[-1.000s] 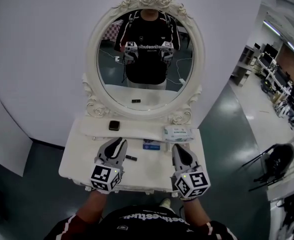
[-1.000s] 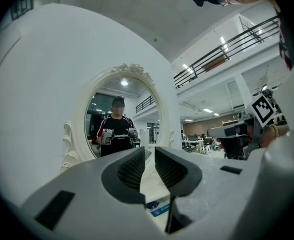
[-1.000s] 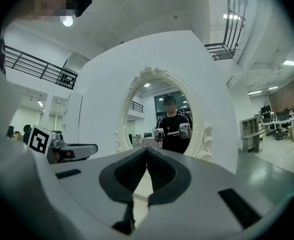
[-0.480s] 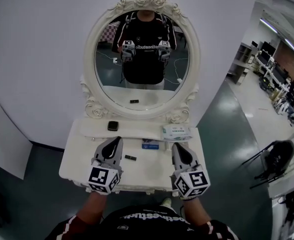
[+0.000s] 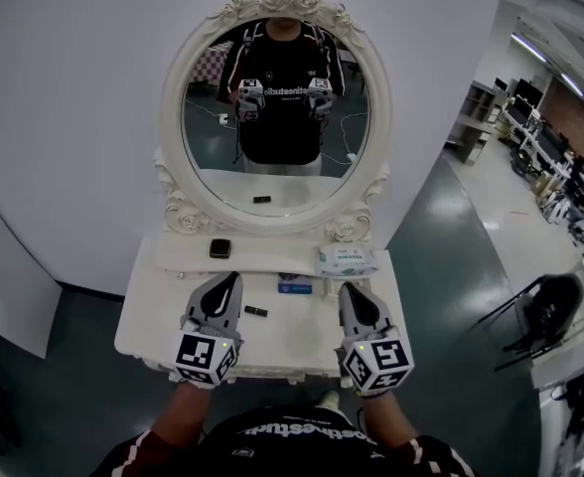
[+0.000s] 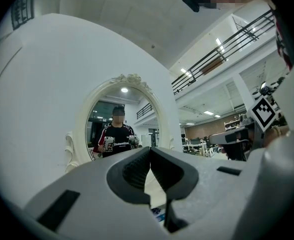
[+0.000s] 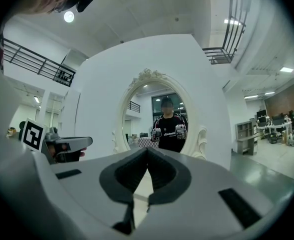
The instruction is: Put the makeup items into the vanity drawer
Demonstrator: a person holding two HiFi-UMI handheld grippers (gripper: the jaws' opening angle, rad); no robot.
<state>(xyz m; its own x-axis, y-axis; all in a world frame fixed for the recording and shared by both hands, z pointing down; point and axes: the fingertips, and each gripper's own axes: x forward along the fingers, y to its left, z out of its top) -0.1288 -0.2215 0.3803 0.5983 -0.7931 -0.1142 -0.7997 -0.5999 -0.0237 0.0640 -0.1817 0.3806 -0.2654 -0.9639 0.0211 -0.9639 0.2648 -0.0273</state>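
A white vanity table [image 5: 297,338] stands under an oval mirror [image 5: 272,182]. On its top lie a small black stick [image 5: 256,311], a blue box [image 5: 295,284], a black compact [image 5: 219,248] and a white wipes pack [image 5: 347,259]. My left gripper [image 5: 233,279] hovers over the table's left half, just left of the black stick, shut with nothing in it [image 6: 150,149]. Over the right half, my right gripper [image 5: 346,289] is also shut and empty [image 7: 147,150]. Both point level at the mirror. No drawer shows from above.
The mirror's carved frame [image 5: 188,217] rises right behind the items. Dark green floor surrounds the table. A black chair [image 5: 555,311] stands to the right, and desks [image 5: 530,117] fill the far right.
The left gripper's jaws stood apart one second ago and are now shut, with nothing between them. Both hands stay about where they were.
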